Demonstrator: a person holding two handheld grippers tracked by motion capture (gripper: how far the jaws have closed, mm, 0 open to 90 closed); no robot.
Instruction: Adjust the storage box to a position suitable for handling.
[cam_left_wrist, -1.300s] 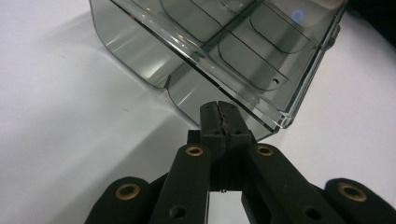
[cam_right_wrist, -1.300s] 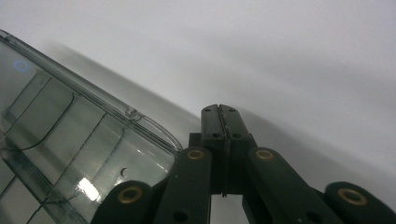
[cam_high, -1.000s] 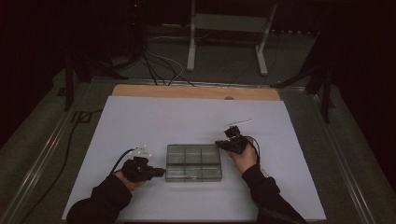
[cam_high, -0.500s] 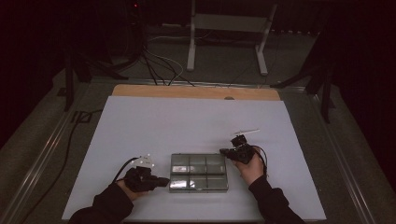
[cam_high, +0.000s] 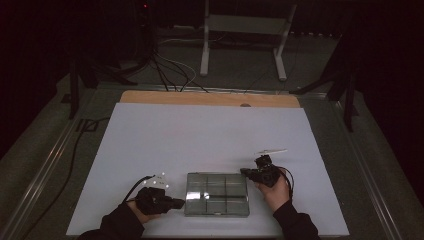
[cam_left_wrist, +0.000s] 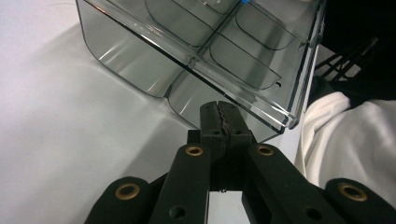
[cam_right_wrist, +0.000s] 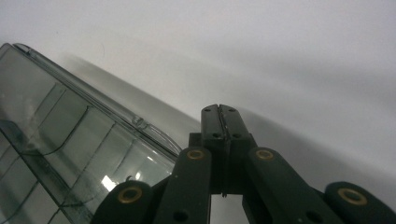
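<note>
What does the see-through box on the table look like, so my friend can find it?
On the big white table sheet, look near the front edge, between the two black grippers. The clear, smoky plastic box lies flat there, split inside into little compartments; nothing else there is see-through.

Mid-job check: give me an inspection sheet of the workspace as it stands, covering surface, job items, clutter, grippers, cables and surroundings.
Surface: white sheet over the table, with a wooden strip bare at the far edge.
Job's things: clear compartment box near the front edge, between the two grippers; its compartments look empty.
Clutter: nothing seen on the sheet.
Grippers: left gripper at the box's left side, jaws together; right gripper at its far right corner, jaws together. Whether either pinches the box's edge cannot be told.
Cables: one trails from each gripper; more cables lie on the floor beyond the table.
Surroundings: dark room, white stand behind the table.
</note>
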